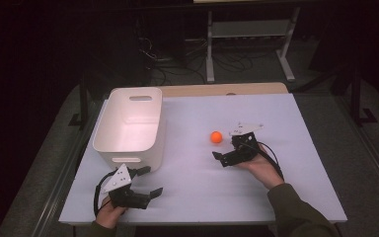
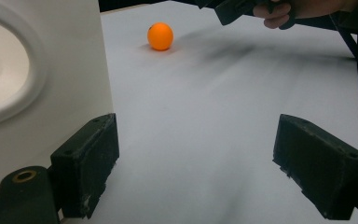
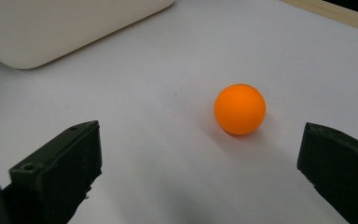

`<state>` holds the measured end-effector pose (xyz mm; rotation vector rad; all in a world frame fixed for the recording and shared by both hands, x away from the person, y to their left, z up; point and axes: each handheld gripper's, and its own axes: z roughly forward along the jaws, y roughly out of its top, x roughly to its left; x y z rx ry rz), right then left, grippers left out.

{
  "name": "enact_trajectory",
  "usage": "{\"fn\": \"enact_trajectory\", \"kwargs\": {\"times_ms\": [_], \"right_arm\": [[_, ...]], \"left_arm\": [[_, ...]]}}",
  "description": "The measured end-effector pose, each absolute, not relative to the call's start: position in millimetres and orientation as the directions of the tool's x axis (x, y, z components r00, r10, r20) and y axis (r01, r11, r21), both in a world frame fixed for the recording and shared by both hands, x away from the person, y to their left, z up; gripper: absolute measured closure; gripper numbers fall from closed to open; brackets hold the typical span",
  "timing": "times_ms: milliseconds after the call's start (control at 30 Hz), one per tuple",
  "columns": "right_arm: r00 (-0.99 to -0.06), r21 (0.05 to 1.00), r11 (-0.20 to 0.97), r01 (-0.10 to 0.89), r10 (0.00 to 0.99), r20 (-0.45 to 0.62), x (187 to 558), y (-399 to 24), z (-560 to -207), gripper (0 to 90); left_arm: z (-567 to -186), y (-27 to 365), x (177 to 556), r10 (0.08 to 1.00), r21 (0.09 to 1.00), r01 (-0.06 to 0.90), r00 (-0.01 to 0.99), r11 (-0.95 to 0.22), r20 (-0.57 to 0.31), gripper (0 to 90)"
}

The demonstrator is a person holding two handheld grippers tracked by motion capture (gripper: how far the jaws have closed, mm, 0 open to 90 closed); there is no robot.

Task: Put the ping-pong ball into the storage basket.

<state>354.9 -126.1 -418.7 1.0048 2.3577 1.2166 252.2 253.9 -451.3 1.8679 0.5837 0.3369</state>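
Beside one white bin (image 1: 131,123): one orange ball (image 1: 216,137), two tongs, left tongs (image 1: 147,182) and right tongs (image 1: 227,149), both spread.

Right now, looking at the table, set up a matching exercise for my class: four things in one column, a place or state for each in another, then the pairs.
Things
1. orange ball
2. white bin
3. left gripper
4. right gripper

Places or states
A. open, close to the ball
B. stands on the table's left side
C. lies loose on the white table top
D. open, beside the bin's near end

Pairs: 1-C, 2-B, 3-D, 4-A
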Motion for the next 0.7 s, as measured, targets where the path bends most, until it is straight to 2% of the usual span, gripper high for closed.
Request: {"fn": "enact_trajectory", "kwargs": {"times_ms": [700], "right_arm": [[-0.707,0.811,0.388,0.438,0.706,0.044,368.4,-119.3,-413.2,0.0]], "left_arm": [[-451.3,253.6,251.9,0.542,0.931,0.231,0.839,-0.283,-0.044,14.1]]}}
